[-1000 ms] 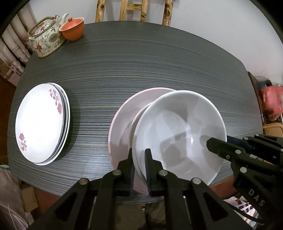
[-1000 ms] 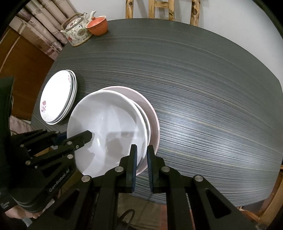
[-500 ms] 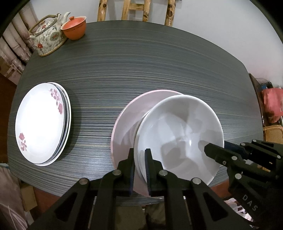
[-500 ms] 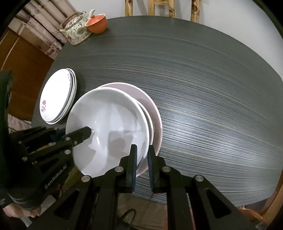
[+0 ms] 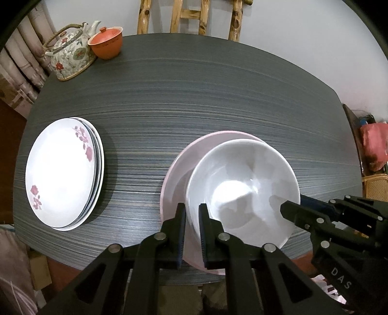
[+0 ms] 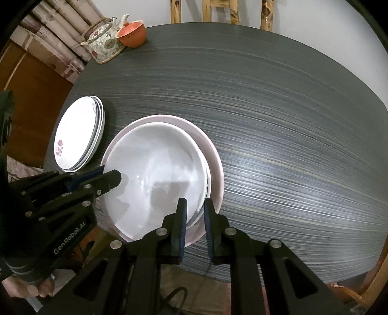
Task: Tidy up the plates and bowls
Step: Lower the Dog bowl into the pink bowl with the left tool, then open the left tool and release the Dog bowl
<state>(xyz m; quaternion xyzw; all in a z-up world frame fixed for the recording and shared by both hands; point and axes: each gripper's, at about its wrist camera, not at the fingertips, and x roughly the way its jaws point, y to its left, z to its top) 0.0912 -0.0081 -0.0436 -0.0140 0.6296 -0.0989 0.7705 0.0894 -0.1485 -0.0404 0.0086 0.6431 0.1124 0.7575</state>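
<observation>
A large white bowl (image 5: 242,186) sits over a pink plate (image 5: 177,174) near the table's front edge. My left gripper (image 5: 192,218) is shut on the bowl's near-left rim. My right gripper (image 6: 195,210) is shut on the bowl's right rim; it also shows at the right in the left wrist view (image 5: 288,210). In the right wrist view the bowl (image 6: 157,174) rests inside the pink plate (image 6: 213,157), with the left gripper (image 6: 114,178) on its left rim. A stack of white floral plates (image 5: 63,172) lies at the table's left; it also shows in the right wrist view (image 6: 77,133).
A floral teapot (image 5: 70,51) and an orange lidded cup (image 5: 106,42) stand at the far left corner of the dark striped table (image 5: 206,92). A bamboo chair (image 5: 191,17) stands behind the table. A red bag (image 5: 373,147) lies off the right edge.
Both grippers have lowered the white bowl toward the pink plate and shifted it slightly forward over the table. The floral plates have not moved.
</observation>
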